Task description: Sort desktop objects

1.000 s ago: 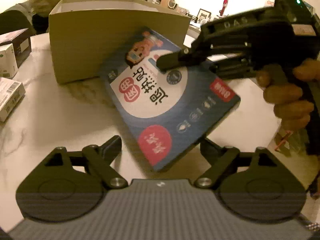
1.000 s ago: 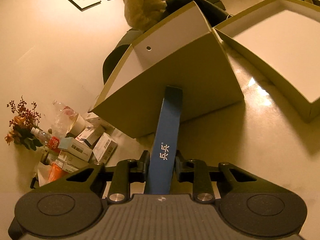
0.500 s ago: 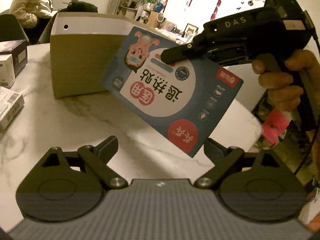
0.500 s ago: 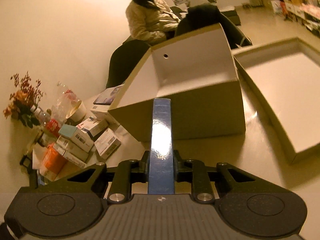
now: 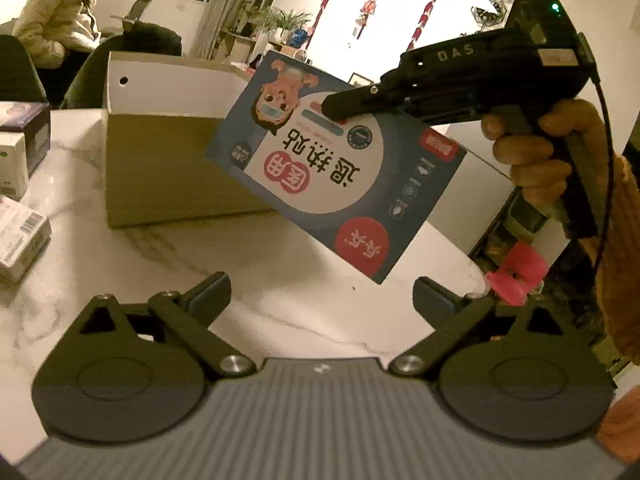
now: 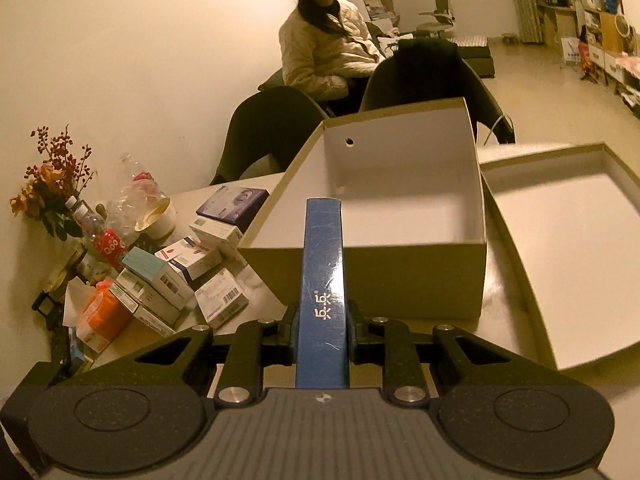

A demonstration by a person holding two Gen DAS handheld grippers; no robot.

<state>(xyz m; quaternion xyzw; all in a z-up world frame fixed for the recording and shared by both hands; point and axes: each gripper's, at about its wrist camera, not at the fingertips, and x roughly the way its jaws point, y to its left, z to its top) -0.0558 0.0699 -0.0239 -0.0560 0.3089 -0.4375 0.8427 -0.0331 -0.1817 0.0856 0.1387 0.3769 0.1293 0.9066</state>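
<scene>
Left wrist view: low over the tabletop [image 5: 280,264], facing the open cardboard box [image 5: 168,176] side-on, near. Right wrist view: higher, angled down into the same cardboard box [image 6: 400,216] from close by. Shared: the box, the blue flat pack [image 5: 336,168] before it

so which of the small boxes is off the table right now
The flat blue box, clamped in the right gripper and held in the air near the open carton. The other small boxes lie in a pile on the table.
</scene>
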